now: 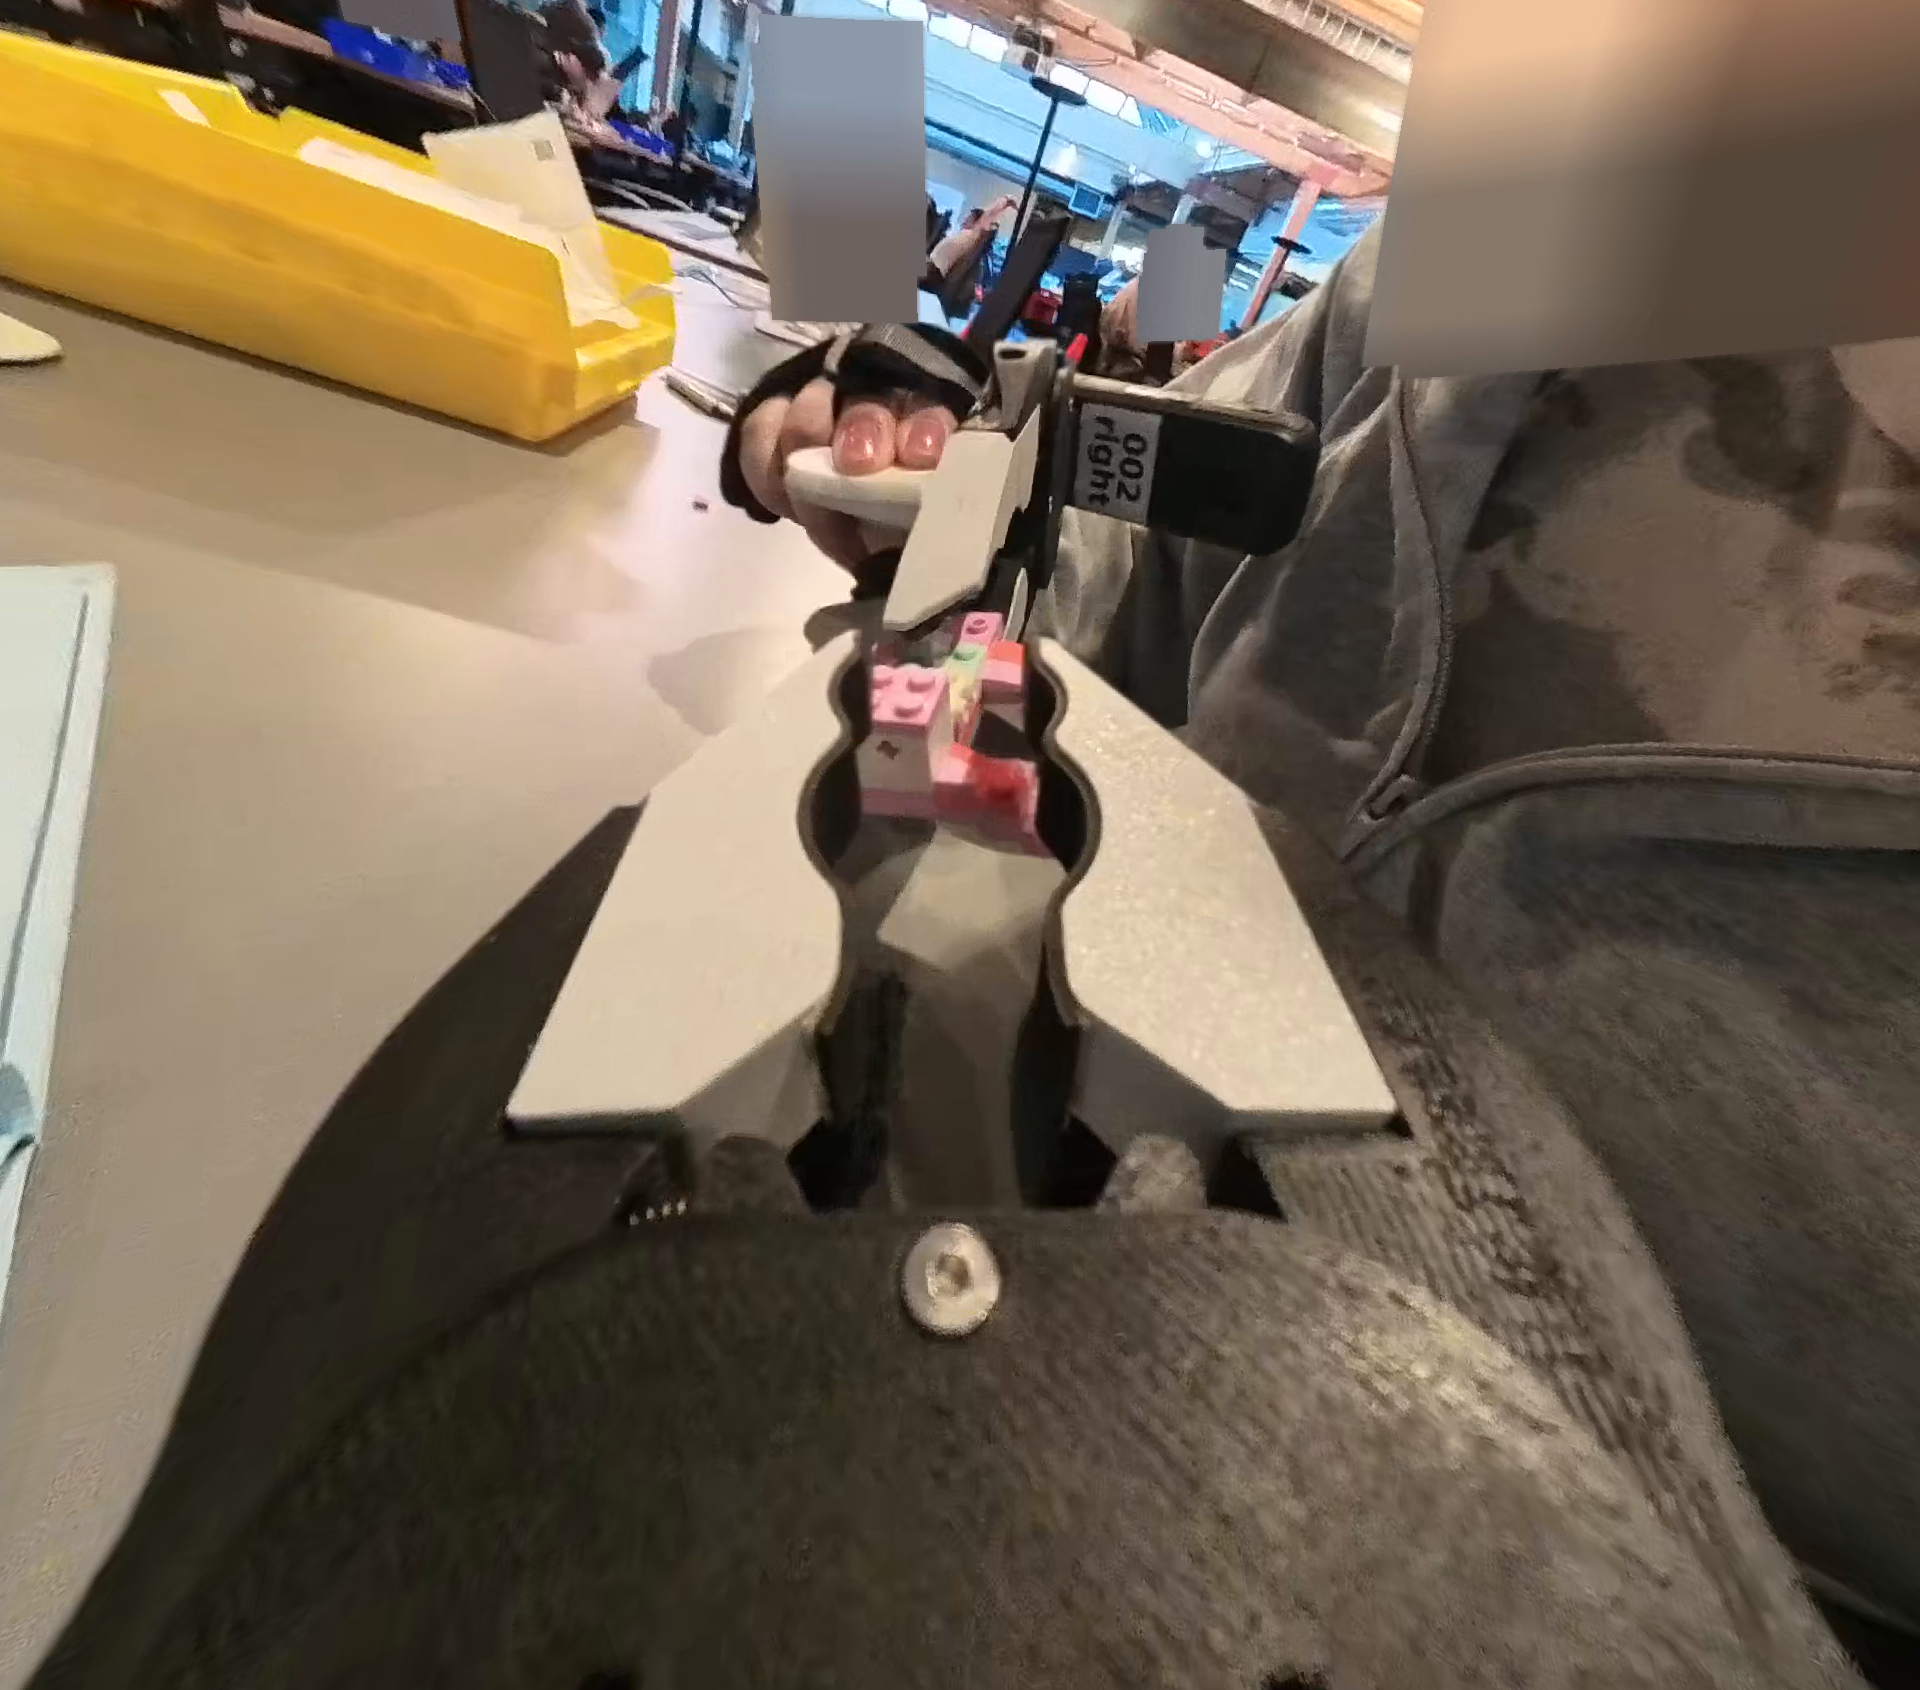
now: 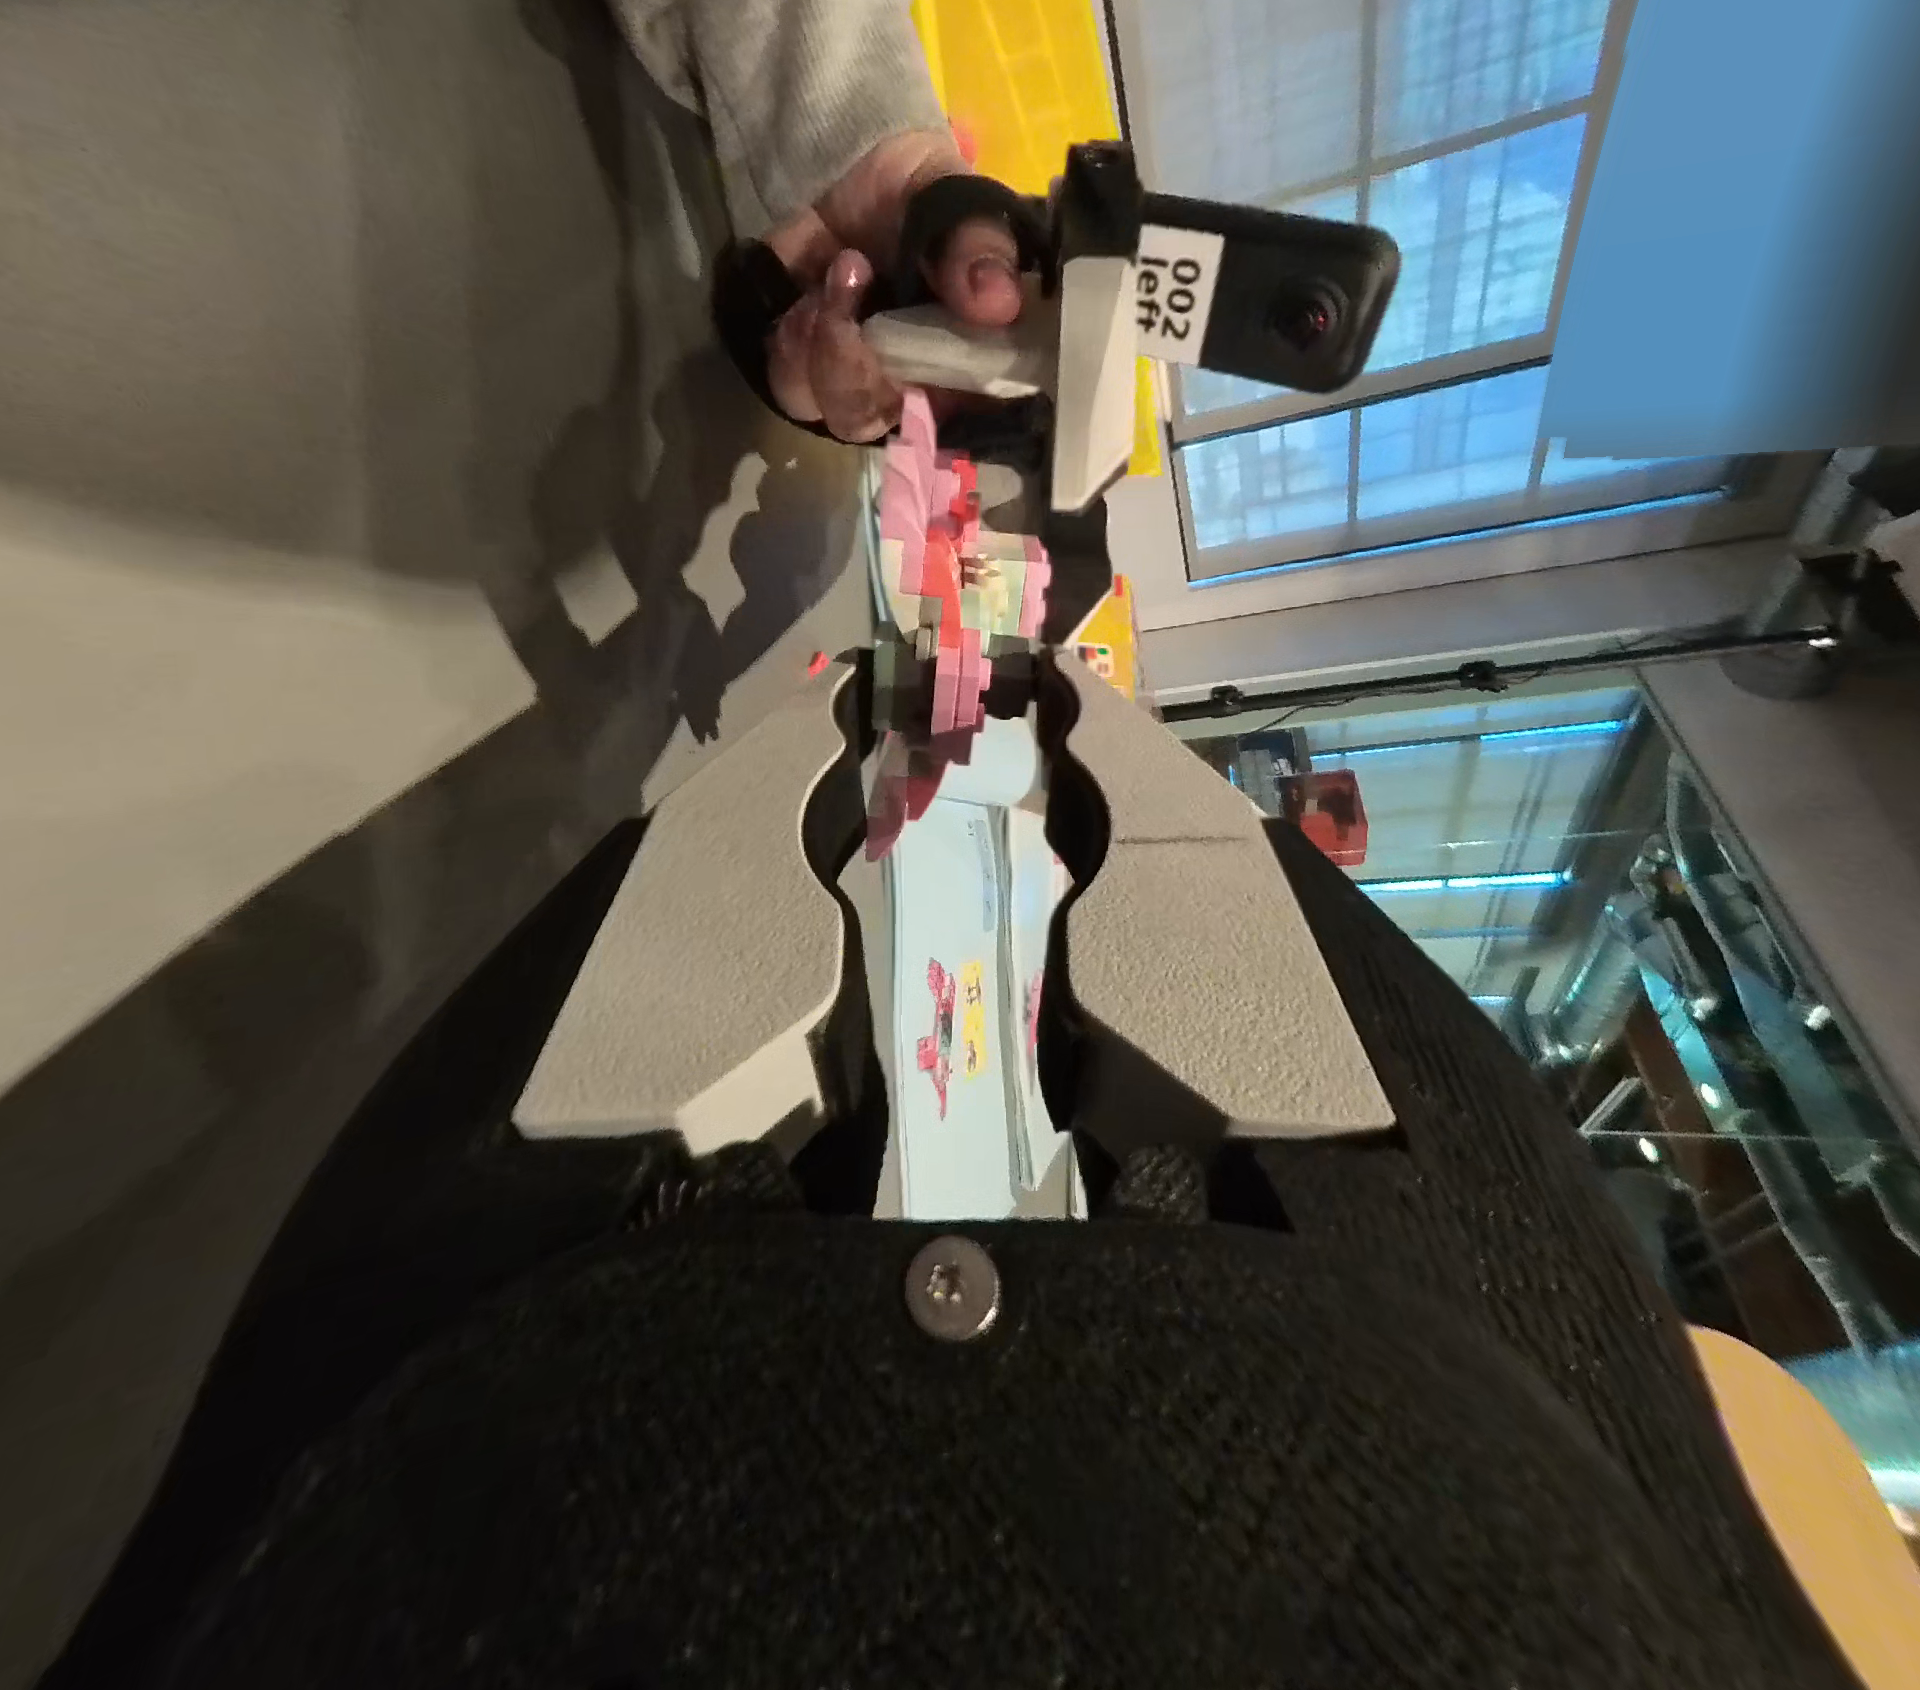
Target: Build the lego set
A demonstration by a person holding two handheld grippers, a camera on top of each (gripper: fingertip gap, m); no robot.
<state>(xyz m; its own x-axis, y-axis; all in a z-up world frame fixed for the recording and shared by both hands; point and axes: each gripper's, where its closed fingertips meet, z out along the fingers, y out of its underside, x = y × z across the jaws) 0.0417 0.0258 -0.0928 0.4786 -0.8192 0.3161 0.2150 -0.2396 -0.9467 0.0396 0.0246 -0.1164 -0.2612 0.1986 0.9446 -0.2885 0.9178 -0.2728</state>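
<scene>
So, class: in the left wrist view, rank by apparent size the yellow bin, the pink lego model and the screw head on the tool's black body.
1. yellow bin, largest in the picture, though farthest off.
2. pink lego model.
3. screw head, smallest, though nearest the camera.

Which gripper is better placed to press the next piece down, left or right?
Probably the right gripper. It meets only the upper end of the pink lego model, while the left gripper clamps the model's body and should keep it steady.
</scene>
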